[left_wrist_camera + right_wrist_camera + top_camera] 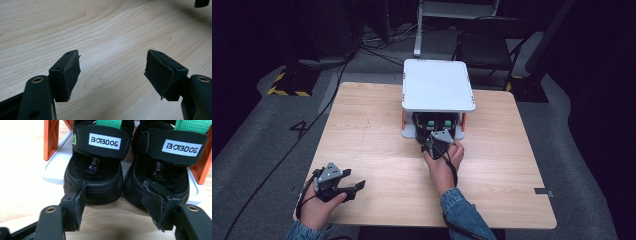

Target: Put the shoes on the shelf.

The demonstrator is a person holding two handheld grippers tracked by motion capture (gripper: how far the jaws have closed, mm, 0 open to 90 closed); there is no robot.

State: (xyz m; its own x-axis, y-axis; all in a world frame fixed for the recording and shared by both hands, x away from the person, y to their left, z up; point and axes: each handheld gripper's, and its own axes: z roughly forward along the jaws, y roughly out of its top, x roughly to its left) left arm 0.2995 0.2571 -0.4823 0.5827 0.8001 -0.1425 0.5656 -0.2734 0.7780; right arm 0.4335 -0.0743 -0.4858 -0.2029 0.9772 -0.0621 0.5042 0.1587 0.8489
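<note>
A pair of black sandals (436, 123) with green straps stands on the lower white tier of a small shelf (437, 85), heels toward me. In the right gripper view the left sandal (97, 172) and the right sandal (165, 172) carry white BOBDOG labels. My right gripper (439, 140) is at their heels. It (115, 187) is open, one fingertip before each heel, and no pad visibly presses. My left gripper (353, 179) rests near the table's front left, and it (112, 62) is open with bare wood between its pads.
The shelf has orange side supports (51, 140) and a white bottom board (56, 167), and stands at the far middle of the wooden table (372, 130). A black chair (484, 47) and cables lie on the floor beyond.
</note>
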